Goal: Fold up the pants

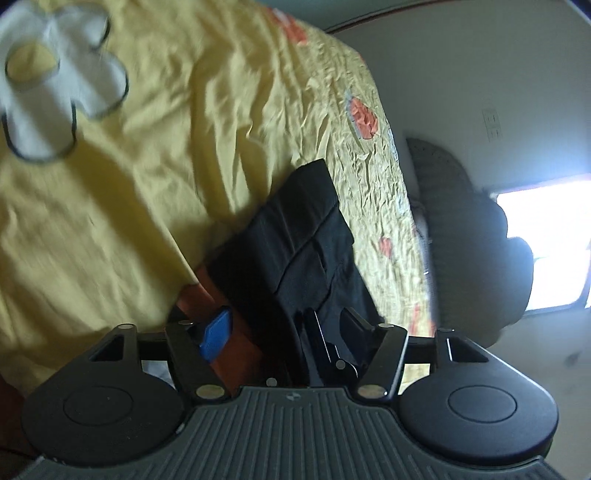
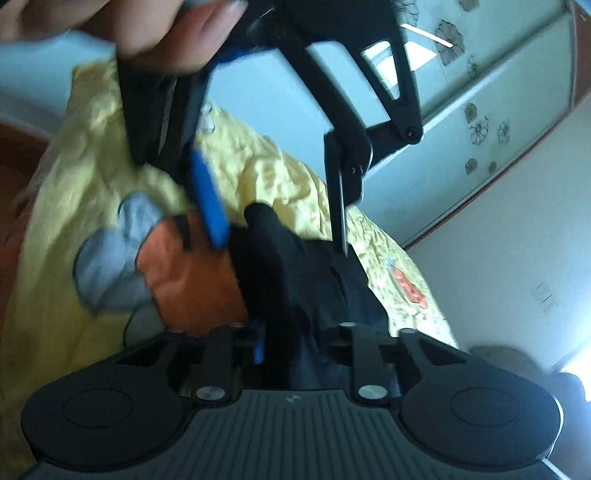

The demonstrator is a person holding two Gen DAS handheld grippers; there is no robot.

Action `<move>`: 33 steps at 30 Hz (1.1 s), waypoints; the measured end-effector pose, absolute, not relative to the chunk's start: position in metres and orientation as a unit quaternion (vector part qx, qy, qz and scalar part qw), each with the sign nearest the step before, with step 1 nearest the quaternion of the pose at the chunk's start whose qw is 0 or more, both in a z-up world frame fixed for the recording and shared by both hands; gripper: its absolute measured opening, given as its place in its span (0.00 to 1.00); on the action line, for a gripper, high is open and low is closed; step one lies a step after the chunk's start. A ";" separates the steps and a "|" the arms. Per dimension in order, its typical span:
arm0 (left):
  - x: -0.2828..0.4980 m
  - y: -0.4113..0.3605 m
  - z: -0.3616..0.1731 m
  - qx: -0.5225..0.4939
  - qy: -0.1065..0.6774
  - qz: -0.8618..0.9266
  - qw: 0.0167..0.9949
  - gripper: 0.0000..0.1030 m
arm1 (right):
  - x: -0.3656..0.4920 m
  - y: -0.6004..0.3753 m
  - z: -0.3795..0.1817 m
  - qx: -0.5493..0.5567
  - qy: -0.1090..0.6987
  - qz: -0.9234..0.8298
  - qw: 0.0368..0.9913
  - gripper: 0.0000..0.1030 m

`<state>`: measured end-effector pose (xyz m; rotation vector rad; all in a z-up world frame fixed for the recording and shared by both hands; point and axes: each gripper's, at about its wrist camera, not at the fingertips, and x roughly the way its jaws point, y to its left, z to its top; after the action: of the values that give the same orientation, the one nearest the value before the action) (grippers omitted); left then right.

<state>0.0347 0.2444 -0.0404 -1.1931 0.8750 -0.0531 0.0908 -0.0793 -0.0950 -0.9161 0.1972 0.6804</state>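
**Black pants on the yellow bedspread, both grippers up close**

From the left wrist we see the left hand-held gripper with its fingers spread apart, the blue pad well off to one side. The black pants lie folded on the yellow bedspread, their near end sitting between the spread fingers, nothing pinched.

From the right wrist, the right hand-held gripper has its fingers narrowed around a bunch of the dark pants, though we can't tell if they actually pinch it. The left hand-held gripper hangs over the pants, a hand holding it.
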 end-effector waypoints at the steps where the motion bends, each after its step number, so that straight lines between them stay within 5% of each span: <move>1: 0.038 0.244 -0.043 -0.550 0.396 -0.029 0.734 0.64 | 0.097 -0.084 -0.088 -0.396 0.108 0.331 0.850 0.21; 6: 0.062 0.238 -0.053 -0.576 0.376 -0.047 0.725 0.65 | 0.138 -0.127 -0.045 -0.184 0.181 0.351 0.900 0.22; 12: 0.093 0.235 -0.060 -0.572 0.362 -0.045 0.734 0.64 | 0.154 -0.153 -0.036 -0.136 0.248 0.414 0.866 0.22; 15: 0.101 0.238 -0.060 -0.558 0.365 -0.048 0.743 0.58 | 0.158 -0.177 -0.023 -0.071 0.252 0.450 0.854 0.22; 17: 0.105 0.238 -0.059 -0.542 0.375 -0.043 0.751 0.45 | 0.174 -0.191 -0.019 -0.019 0.260 0.434 0.862 0.22; 21: 0.110 0.234 -0.056 -0.496 0.389 -0.028 0.776 0.25 | 0.200 -0.187 -0.037 -0.056 0.299 0.362 0.881 0.22; 33: 0.102 0.188 -0.013 -0.321 0.359 -0.001 0.877 0.20 | 0.213 -0.165 -0.057 -0.076 0.320 0.338 0.882 0.23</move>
<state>0.1017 0.1881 -0.0128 -0.6698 0.7485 -0.0021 0.2125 -0.1651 -0.0567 -0.1581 0.6662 0.7035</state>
